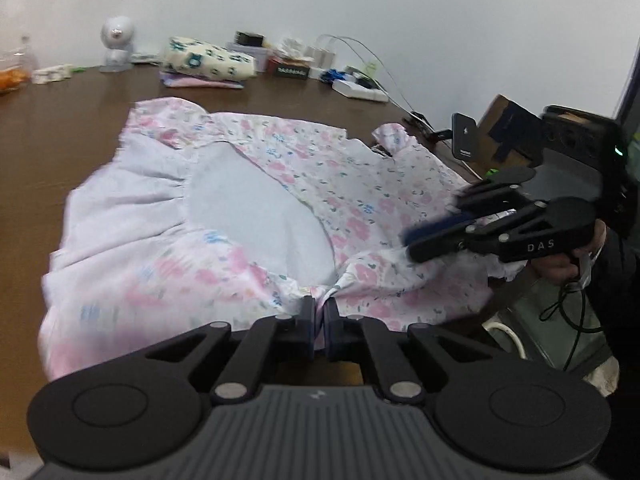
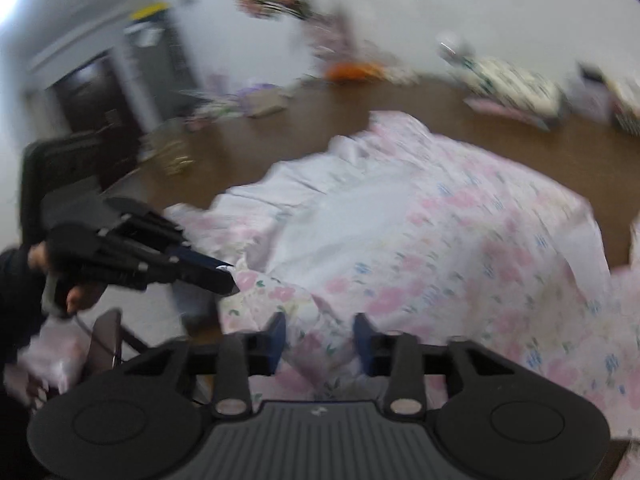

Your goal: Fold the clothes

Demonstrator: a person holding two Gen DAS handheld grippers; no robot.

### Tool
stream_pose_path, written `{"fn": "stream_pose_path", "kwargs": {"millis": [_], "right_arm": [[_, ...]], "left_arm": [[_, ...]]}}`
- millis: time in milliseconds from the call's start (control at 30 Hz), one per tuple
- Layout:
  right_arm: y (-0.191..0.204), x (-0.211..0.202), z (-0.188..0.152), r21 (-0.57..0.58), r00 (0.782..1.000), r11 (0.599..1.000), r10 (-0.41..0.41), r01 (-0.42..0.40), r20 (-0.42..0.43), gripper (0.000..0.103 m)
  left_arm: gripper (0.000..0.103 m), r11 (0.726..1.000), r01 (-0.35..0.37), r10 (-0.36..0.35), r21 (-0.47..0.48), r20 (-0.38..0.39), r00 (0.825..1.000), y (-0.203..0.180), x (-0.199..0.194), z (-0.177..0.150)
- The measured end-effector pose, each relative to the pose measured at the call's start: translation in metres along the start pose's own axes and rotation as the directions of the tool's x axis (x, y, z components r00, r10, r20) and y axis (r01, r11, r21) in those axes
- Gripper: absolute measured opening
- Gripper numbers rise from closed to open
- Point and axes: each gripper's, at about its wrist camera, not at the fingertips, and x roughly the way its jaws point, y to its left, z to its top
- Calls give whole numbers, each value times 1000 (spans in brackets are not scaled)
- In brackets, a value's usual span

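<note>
While the left gripper [image 1: 321,312] pinches the floral garment [image 1: 256,200] on the brown table [image 1: 80,120], right gripper [image 2: 320,340] jaws gape

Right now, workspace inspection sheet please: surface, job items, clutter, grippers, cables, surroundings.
Surface: brown table, mostly covered by cloth.
Job's things: floral garment spread out, pale inside showing at the centre.
Clutter: folded clothes, white round gadget, boxes along the far edge.
Grippers: left gripper shut on the garment's near hem; right gripper open over the cloth.
Cables: white wires and power strip at the far right.
Surroundings: white wall; right view blurred.
</note>
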Motion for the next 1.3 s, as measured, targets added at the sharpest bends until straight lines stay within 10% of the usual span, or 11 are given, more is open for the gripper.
{"fn": "stream_pose_path", "kwargs": {"millis": [133, 267, 367, 467, 633, 667, 767, 900, 1067, 1167, 1300], "right_arm": [[38, -7, -4, -233, 987, 961, 133, -151, -93, 8], [30, -13, 4, -223, 988, 962, 147, -154, -48, 57], [13, -6, 8, -138, 995, 985, 97, -101, -38, 52], [26, 4, 0, -206, 989, 971, 98, -118, -108, 9], [35, -6, 2, -273, 985, 949, 134, -159, -109, 30], [22, -9, 14, -218, 993, 970, 95, -106, -64, 51], [-12, 5, 52, -39, 993, 992, -119, 119, 15, 56], [-42, 70, 93, 148, 965, 953, -257, 263, -57, 46], [-38, 124, 99, 97, 889, 887, -438, 452, -135, 37], [-59, 130, 110, 174, 893, 878, -428, 447, -136, 0], [-89, 137, 126, 279, 902, 858, -410, 431, -135, 0]], "left_arm": [[30, 999, 1, -2, -45, -18, 1000, 0, -22, -16], [57, 996, 72, -65, -58, 117, 991, -5, -45, -7], [82, 995, 97, -98, 15, 162, 982, -20, -36, 12], [82, 993, 94, -100, 72, 88, 991, -30, -3, 31], [80, 998, 58, -57, 27, -25, 998, -27, 31, 38], [78, 999, 31, -30, 27, -37, 999, -25, 34, 35], [72, 1000, -20, 20, -7, -48, 999, -19, 31, 23], [59, 995, -58, 55, -77, -43, 998, -12, 19, 6], [49, 994, -95, 94, -49, -19, 995, -20, 12, -2], [32, 995, -91, 91, -29, -11, 996, -22, 15, 2], [18, 995, -98, 98, -30, 3, 995, -14, 21, 7]]}}
